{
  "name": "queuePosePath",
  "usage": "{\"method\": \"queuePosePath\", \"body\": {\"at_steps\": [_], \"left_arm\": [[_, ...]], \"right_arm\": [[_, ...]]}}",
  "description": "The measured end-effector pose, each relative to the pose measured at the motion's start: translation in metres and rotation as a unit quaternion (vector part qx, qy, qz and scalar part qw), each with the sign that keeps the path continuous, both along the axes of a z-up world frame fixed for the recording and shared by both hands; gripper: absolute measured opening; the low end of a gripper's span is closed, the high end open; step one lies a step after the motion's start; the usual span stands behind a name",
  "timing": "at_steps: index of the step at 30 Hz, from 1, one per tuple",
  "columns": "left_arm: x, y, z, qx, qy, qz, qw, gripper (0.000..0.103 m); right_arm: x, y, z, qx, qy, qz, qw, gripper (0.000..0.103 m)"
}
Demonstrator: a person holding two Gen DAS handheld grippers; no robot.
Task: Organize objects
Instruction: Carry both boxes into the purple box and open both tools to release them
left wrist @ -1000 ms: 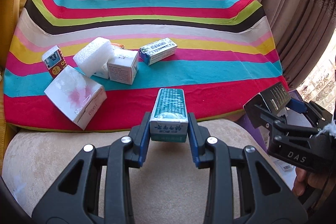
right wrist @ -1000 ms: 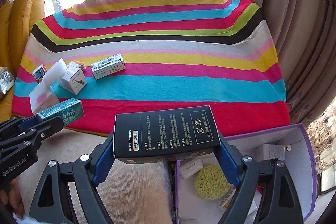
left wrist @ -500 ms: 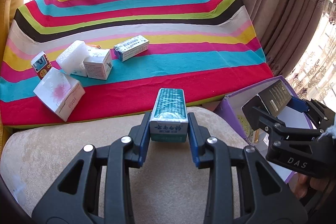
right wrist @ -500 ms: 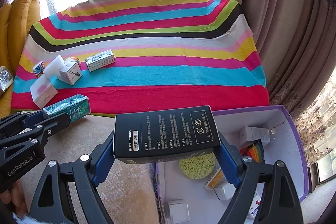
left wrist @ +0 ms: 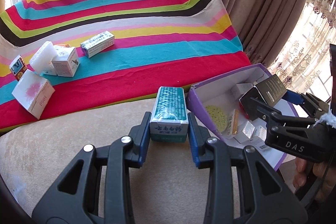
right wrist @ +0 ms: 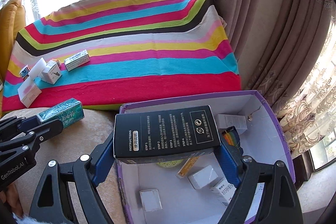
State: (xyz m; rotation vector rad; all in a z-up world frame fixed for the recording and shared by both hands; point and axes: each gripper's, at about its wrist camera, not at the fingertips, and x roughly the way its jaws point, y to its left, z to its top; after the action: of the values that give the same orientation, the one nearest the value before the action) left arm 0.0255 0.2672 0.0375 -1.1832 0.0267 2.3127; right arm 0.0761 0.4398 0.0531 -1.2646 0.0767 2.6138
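Right gripper clamps the black box across its long axis, broad printed face up. It hangs over the near-left part of the purple bin, inside the rim line, so the drop is straight down. Bin floor below holds a yellow sponge and small white boxes; room looks adequate.

Left gripper is clenched on the green box, long axis pointing away from the camera. It sits over the beige cushion, just left of the bin's near-left corner. Bin lies to its right; right gripper is nearer, so likely releases first.

Striped cloth at far left carries more boxes.
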Motion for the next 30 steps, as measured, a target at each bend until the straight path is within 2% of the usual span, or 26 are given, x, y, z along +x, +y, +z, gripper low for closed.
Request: {"method": "queuePosePath", "body": {"at_steps": [9,18,19,20,21,23,30], "left_arm": [[0.022,0.040,-0.002,0.022,-0.018,-0.076,0.9967,0.037],[0.047,0.080,-0.003,0.039,-0.036,-0.164,0.9850,0.038],[0.048,0.084,-0.004,0.040,-0.039,-0.174,0.9832,0.039],[0.050,0.086,-0.004,0.040,-0.041,-0.180,0.9820,0.048],[0.051,0.086,-0.004,0.040,-0.040,-0.182,0.9816,0.058],[0.051,0.085,-0.002,0.043,-0.037,-0.179,0.9823,0.062],[0.048,0.074,0.001,0.059,-0.043,-0.158,0.9847,0.063]], "right_arm": [[0.016,0.045,-0.002,0.000,0.000,-0.053,0.999,0.087],[0.029,0.077,-0.001,0.009,0.001,-0.104,0.995,0.088],[0.030,0.080,0.000,0.010,0.001,-0.108,0.994,0.088],[0.031,0.082,0.000,0.012,0.000,-0.114,0.993,0.088],[0.032,0.085,0.000,0.013,0.000,-0.120,0.993,0.089],[0.033,0.089,0.000,0.010,0.000,-0.125,0.992,0.089],[0.030,0.089,-0.002,-0.008,0.000,-0.121,0.993,0.092]]}}
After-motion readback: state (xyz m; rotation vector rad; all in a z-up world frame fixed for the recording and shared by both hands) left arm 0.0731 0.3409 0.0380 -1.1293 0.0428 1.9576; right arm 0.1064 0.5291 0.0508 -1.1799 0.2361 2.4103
